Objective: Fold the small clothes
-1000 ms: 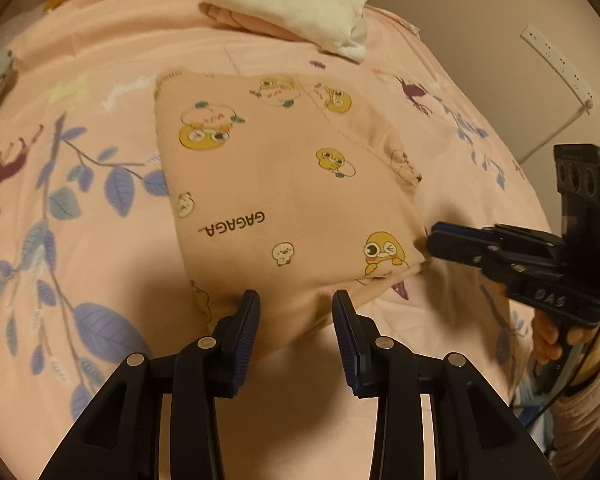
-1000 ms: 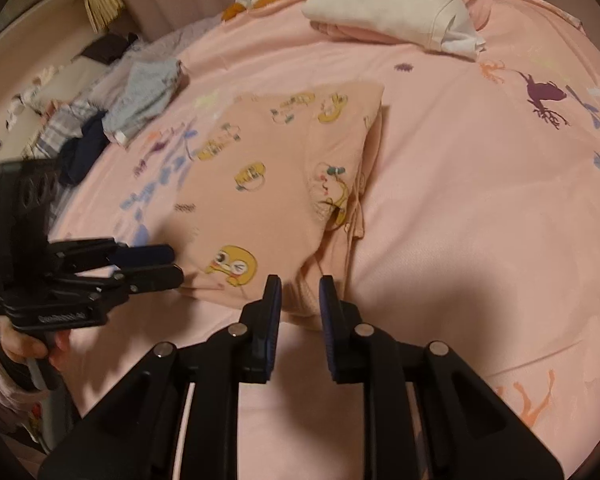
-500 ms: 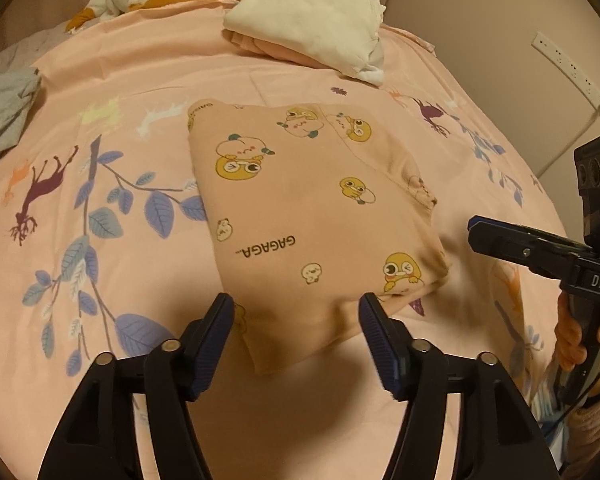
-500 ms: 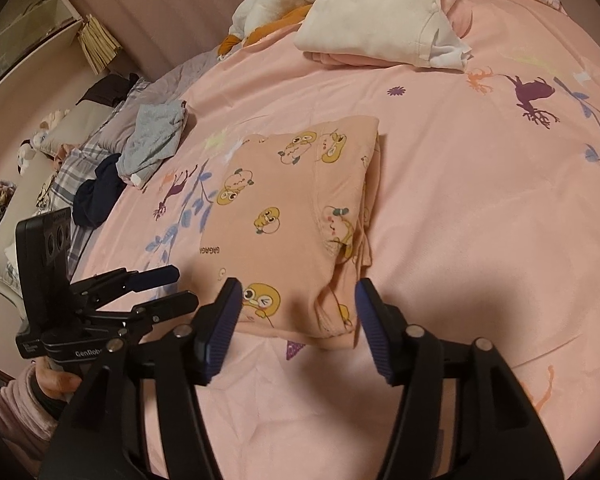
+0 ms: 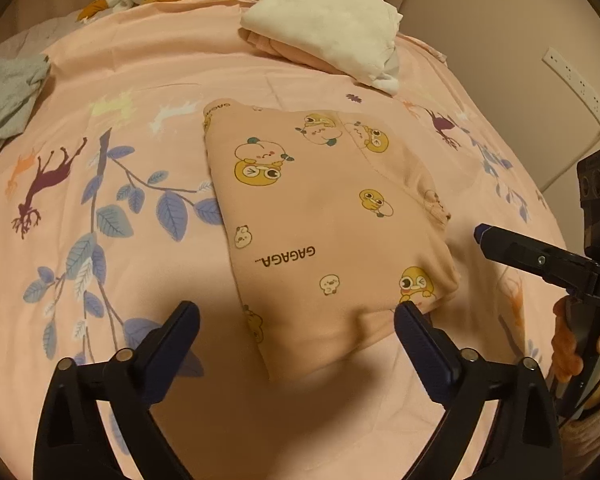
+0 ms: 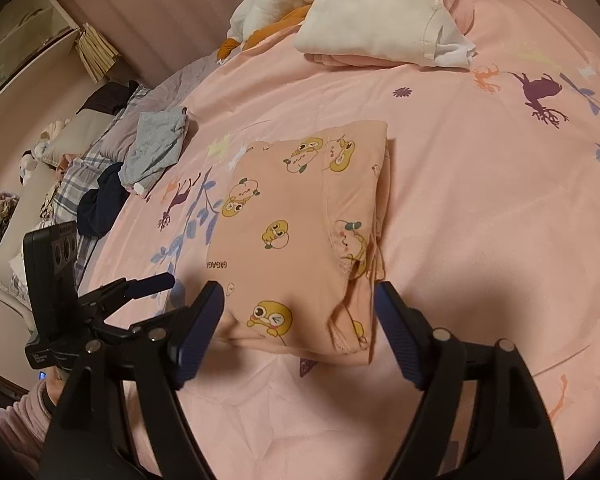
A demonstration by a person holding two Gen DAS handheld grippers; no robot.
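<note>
Folded garment [image 5: 324, 216] on bedsheet [image 5: 140, 72], both grippers' jaws wide.

L wrist: near, low | R wrist: same (both share folded garment [image 5: 328, 216])

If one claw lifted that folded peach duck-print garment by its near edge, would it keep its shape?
Probably not. The duck-print garment is soft cloth lying in loose layers, visible at its right side, so it would likely droop and unfold. It looks light. On the pink bedsheet a push would probably bunch it rather than slide it.
</note>
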